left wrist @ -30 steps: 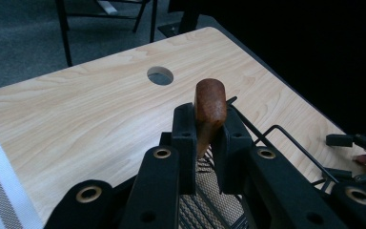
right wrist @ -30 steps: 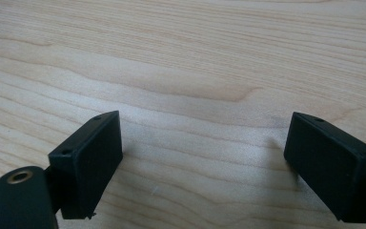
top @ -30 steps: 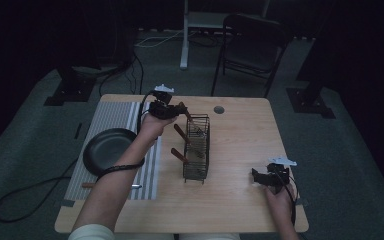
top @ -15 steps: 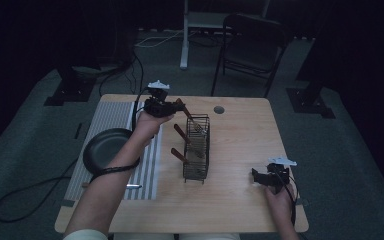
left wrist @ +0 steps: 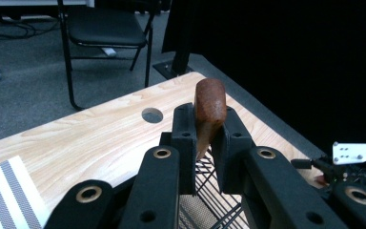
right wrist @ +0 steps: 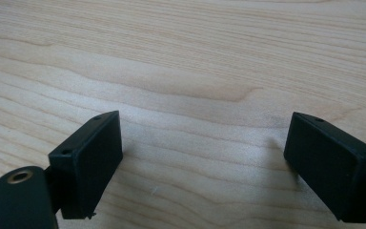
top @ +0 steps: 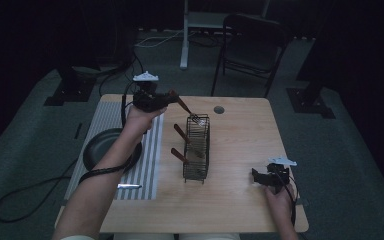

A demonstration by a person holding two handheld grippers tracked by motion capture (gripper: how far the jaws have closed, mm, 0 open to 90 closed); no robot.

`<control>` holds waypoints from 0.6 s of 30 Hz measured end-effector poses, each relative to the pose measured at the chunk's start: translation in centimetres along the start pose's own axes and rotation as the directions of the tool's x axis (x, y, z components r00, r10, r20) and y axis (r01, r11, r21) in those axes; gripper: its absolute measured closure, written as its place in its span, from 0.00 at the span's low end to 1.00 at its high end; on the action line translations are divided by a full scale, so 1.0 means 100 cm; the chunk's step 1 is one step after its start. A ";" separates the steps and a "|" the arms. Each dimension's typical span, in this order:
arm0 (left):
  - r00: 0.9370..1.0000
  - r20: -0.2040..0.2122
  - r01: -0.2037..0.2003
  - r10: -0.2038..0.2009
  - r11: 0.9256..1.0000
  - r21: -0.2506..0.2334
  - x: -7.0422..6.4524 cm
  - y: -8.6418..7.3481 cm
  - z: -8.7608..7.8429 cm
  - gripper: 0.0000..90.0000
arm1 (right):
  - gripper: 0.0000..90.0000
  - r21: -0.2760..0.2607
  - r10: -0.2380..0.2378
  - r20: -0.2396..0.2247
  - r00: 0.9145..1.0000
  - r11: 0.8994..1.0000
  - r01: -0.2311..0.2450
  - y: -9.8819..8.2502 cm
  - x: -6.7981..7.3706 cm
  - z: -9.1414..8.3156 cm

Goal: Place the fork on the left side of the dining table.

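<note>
1. While a wooden-handled utensil [top: 182, 106] is clamped by its handle end between the closed jaws of the left gripper [top: 167, 99], it is held tilted above the far end of the wire rack [top: 197, 148], its metal working end just at the rack's top rim.
2. In the left gripper view, the rounded brown handle [left wrist: 210, 107] is seen pinched between the two black pads, with the rack's wires below it.
3. The step in hand is judged to be either lifting this utensil clear of the rack or lowering it in; which of the two cannot be told from these pictures.
4. Two more wooden handles [top: 181, 134] are seen sticking out of the rack's left side, so the next move is judged to call for a path that keeps the metal end free of the wires and of those handles.
5. The right gripper [top: 261, 178] is rested on the wooden table [top: 240, 130] near its front right corner, jaws spread wide and nothing between them.
6. Open room is offered on the bare wood right of the rack; to the left, a striped mat [top: 148, 165] with a dark pan [top: 99, 150] and a small metal utensil [top: 129, 186] takes up the space.
7. The table's far edge and a round cable hole [top: 219, 109] lie just beyond the rack.
</note>
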State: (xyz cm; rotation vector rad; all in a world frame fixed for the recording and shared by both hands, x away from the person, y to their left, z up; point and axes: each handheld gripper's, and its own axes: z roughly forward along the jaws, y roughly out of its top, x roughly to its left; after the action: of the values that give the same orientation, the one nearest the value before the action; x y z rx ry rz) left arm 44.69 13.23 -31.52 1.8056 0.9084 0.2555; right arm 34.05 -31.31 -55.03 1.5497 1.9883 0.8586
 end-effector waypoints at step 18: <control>0.993 -0.099 0.055 -0.060 0.997 -0.050 0.034 -0.005 -0.038 0.89 | 0.14 0.000 0.000 0.000 1.000 1.000 0.000 0.000 0.000 0.000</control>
State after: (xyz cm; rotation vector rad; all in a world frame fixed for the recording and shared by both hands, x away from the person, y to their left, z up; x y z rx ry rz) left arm 44.67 18.30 -31.20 1.7327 1.0160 0.3311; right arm 34.06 -31.31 -55.04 1.5494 1.9881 0.8583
